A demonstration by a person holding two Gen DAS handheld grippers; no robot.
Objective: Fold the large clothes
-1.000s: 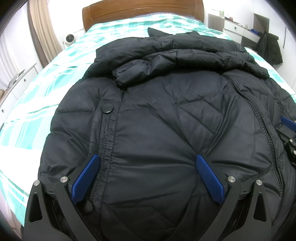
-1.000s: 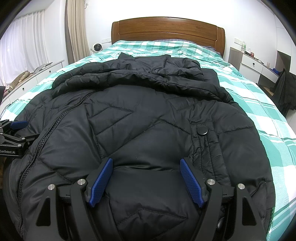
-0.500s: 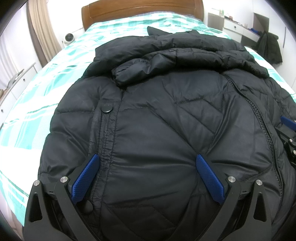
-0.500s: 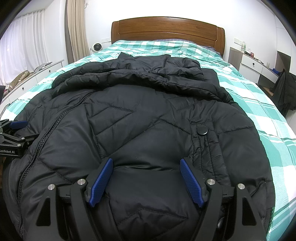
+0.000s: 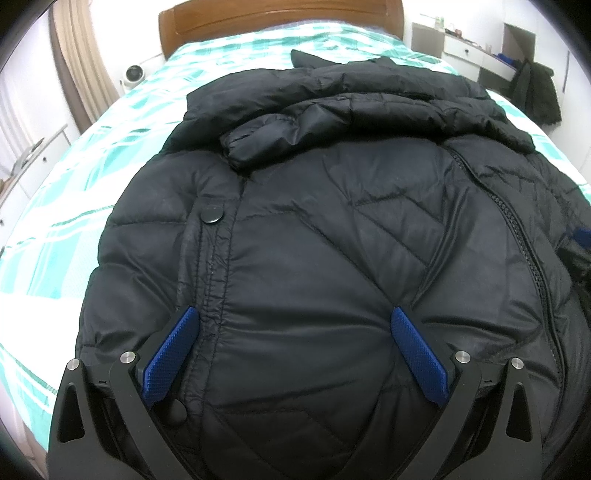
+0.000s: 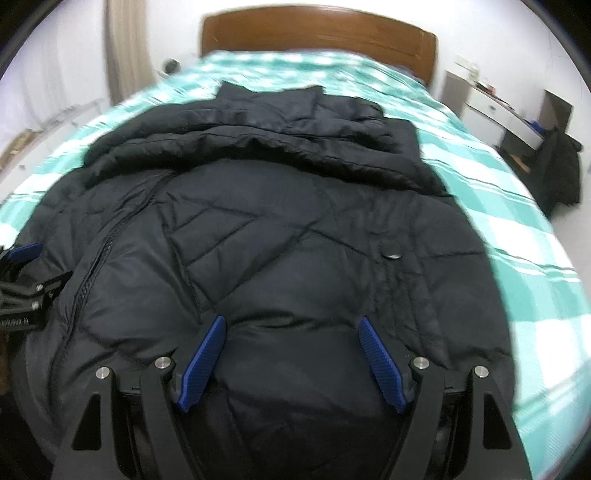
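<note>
A large black puffer jacket [image 5: 314, 229] lies spread on the bed, hood end toward the headboard; it also fills the right wrist view [image 6: 277, 251]. My left gripper [image 5: 293, 317] is open, its blue fingers pressed into the jacket's near hem beside the snap placket. My right gripper [image 6: 293, 325] is open, its blue fingers set around a bulge of the hem on the other side of the zipper [image 6: 99, 266]. Each gripper shows at the other view's edge: the right one [image 5: 580, 251], the left one [image 6: 22, 280].
The bed has a teal checked sheet [image 5: 74, 177] and a wooden headboard [image 6: 317, 33]. A white dresser [image 5: 476, 48] and a dark garment on a chair [image 6: 561, 173] stand at the right. Curtains and a low cabinet [image 5: 33, 162] are at the left.
The right wrist view has blurred and shifted: the right gripper has started moving, rising a little with the hem between its fingers. The left gripper has barely moved.
</note>
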